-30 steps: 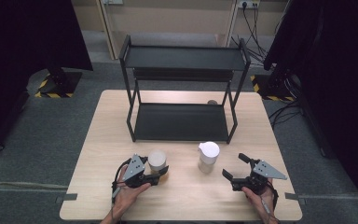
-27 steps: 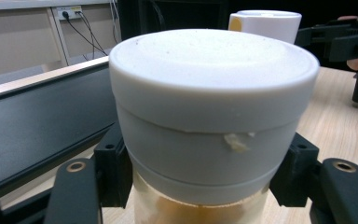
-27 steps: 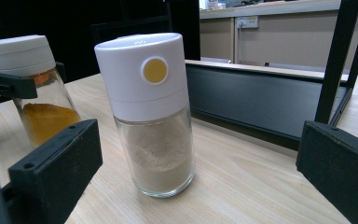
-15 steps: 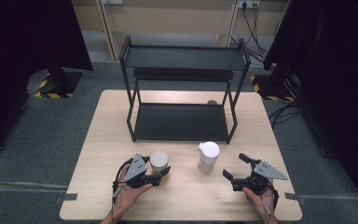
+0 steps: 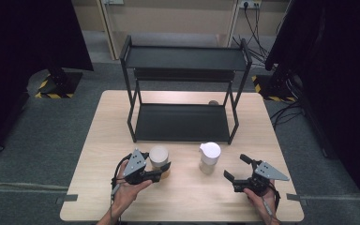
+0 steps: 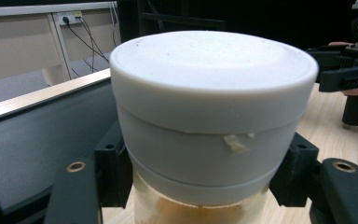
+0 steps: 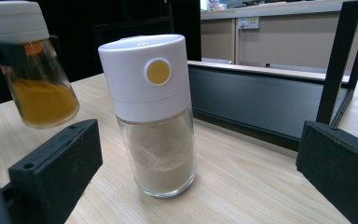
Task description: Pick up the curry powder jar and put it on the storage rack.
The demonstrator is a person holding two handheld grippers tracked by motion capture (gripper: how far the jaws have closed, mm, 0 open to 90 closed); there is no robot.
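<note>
A glass spice jar of orange powder (image 5: 159, 159) with a white cap (image 6: 214, 116) sits between the jaws of my left gripper (image 5: 159, 165), which is shut on it below the cap. In the right gripper view this jar (image 7: 32, 79) hangs tilted just above the table. A second jar with pale powder (image 5: 209, 157) stands upright on the table; it has a white cap with a yellow dot (image 7: 151, 116). My right gripper (image 5: 235, 167) is open and holds nothing. It points at the pale jar from the right, a short way off.
A black two-tier metal rack (image 5: 183, 122) stands at the back of the wooden table (image 5: 192, 201), both shelves bare. A small brownish object (image 5: 213, 102) lies behind its lower shelf. Dark curtains and cables surround the table.
My left gripper has shifted slightly to the right with the orange jar. The right gripper and the pale jar have stayed in place.
</note>
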